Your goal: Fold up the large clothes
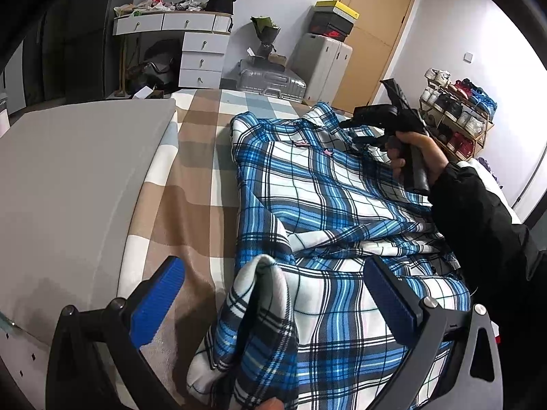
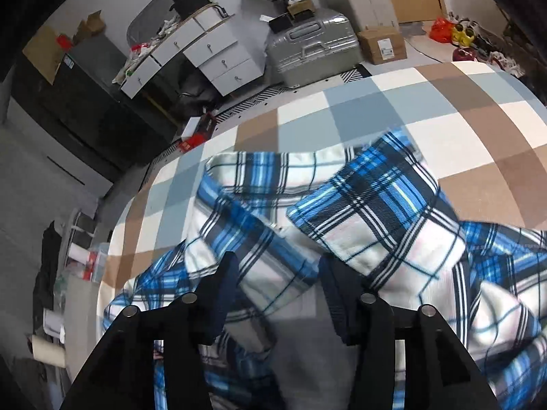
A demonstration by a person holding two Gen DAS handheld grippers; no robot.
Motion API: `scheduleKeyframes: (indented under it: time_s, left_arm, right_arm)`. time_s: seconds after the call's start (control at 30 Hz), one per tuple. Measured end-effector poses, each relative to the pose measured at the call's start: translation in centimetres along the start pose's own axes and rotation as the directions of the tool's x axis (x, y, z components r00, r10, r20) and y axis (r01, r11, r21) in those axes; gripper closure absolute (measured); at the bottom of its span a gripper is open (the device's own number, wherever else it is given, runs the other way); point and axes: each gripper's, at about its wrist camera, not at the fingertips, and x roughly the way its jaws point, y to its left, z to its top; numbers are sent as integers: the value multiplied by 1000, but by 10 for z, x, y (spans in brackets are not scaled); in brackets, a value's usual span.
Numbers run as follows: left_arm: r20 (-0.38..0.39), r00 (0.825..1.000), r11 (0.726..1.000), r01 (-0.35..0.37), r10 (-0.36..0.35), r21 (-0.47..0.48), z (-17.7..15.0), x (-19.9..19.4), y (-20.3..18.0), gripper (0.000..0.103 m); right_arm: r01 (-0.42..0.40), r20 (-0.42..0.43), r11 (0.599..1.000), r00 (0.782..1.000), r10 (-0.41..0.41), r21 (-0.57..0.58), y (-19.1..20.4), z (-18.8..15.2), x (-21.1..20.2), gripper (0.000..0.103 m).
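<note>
A blue, white and black plaid shirt (image 1: 328,198) lies on a bed with a checked beige, blue and white cover (image 1: 195,157). My left gripper (image 1: 273,273) is open with blue pads, and a raised fold of the shirt hem (image 1: 263,304) stands between its fingers. My right gripper (image 1: 345,123) is held by a hand over the shirt's collar end. In the right wrist view the right gripper (image 2: 278,263) is open, its fingers on either side of the collar area of the shirt (image 2: 359,212).
A grey mattress edge (image 1: 78,171) lies left of the bed cover. Beyond the bed stand a white drawer desk (image 1: 191,48), a silver suitcase (image 1: 270,80), a wooden door (image 1: 372,30) and a shoe rack (image 1: 458,112).
</note>
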Motion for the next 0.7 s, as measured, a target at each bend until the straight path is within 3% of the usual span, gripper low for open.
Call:
scheduleKeyframes:
  time_s: [0.1,0.23,0.27,0.3,0.37,0.4,0.47,0.53,0.6,0.67,0.7]
  left_arm:
    - [-1,1000,1000,-4,4,7,1,1,-1,1]
    - [-20,1000,1000,-8,8,4,1,7,1,1]
    - [-21,1000,1000,-9,9,6,0,7,0,1]
    - [-21,1000,1000,-7,8,7,0,7,0,1]
    - [-20,1000,1000,-5,5,6,0,6,0,1]
    - [-20,1000,1000,-5,5,6,-1,5,0,1]
    - [-25,1000,1000,-11,11,3,-2,6,1,1]
    - [-32,999,1000,-15,15,2,-3,6,2,1]
    - [-42,999,1000,-19,19,1,-5,8,3,1]
    - [-48,998,1000,-27,27,4,-6,8,3,1]
    - [-48,998,999,-32,32,4,-6,8,3,1]
  right_arm:
    - [-12,-12,1000,1000,12,15,-3,6,9,37]
    - [-13,-10,999,1000,12,-47,10,14,18,31]
    - [-1,-18,997,1000,0,-83,15,15,19,43]
    - [-2,-28,992,1000,-2,-130,22,13,21,75]
    - [30,-60,978,997,-44,-204,30,9,27,101]
    - [41,-66,971,996,-58,-233,33,6,27,102]
    - [-5,-59,964,998,-11,-266,36,4,16,102]
    - [-14,23,949,999,23,-316,43,8,-13,102]
    - [36,129,945,992,7,-326,44,22,-41,102]
    - [79,158,943,987,-29,-324,42,31,-48,102]
    - [140,172,935,981,-86,-327,40,36,-43,103]
